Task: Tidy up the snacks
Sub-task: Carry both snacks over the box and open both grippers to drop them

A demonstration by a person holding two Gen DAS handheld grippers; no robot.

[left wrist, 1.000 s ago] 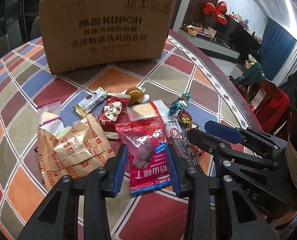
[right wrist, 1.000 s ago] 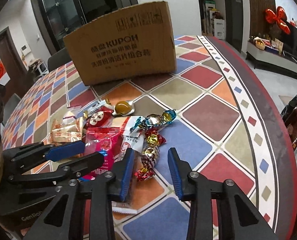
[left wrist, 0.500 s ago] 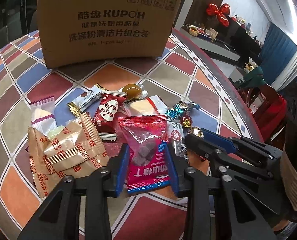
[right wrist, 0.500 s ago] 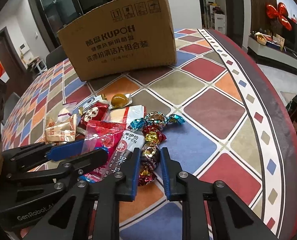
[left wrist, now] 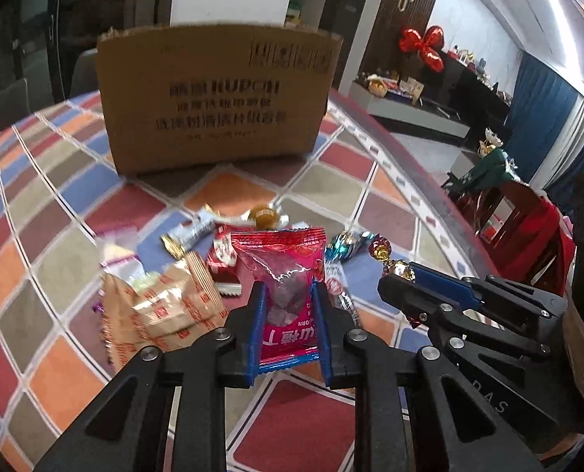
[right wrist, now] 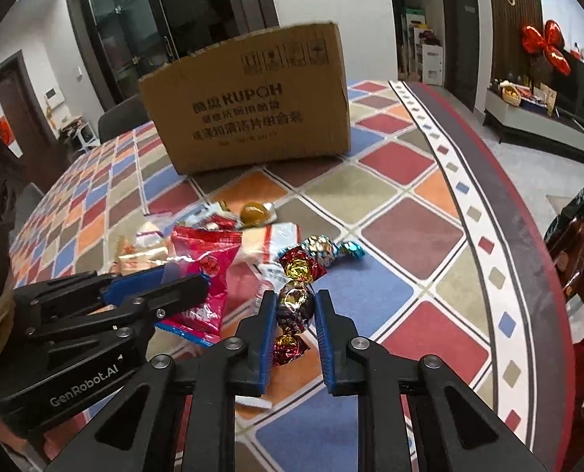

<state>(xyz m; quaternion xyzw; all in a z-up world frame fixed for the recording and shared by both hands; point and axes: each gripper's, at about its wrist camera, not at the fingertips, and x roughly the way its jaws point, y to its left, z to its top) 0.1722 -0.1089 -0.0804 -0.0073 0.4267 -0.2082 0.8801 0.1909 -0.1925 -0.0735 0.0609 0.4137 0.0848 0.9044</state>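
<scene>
My left gripper (left wrist: 288, 295) is shut on a red hawthorn snack packet (left wrist: 284, 275) and holds it lifted off the table; the packet also shows in the right wrist view (right wrist: 205, 275). My right gripper (right wrist: 295, 303) is shut on a red-and-gold foil-wrapped candy (right wrist: 294, 306), raised above the table. The open-topped brown cardboard box (left wrist: 213, 98) stands behind the pile, also in the right wrist view (right wrist: 248, 98). Loose snacks lie between: an orange cracker pack (left wrist: 162, 306), a blue foil candy (right wrist: 351, 249), an amber candy (right wrist: 252, 212).
The table wears a checkered cloth (right wrist: 410, 228) with a dark red rim (right wrist: 535, 244) on the right. A chair with red cloth (left wrist: 535, 236) stands beyond the edge. The two grippers are side by side, close together.
Both grippers closed on their items and lifted them: left on the red packet, right on the foil candy. Both views rose and tilted toward the box.
</scene>
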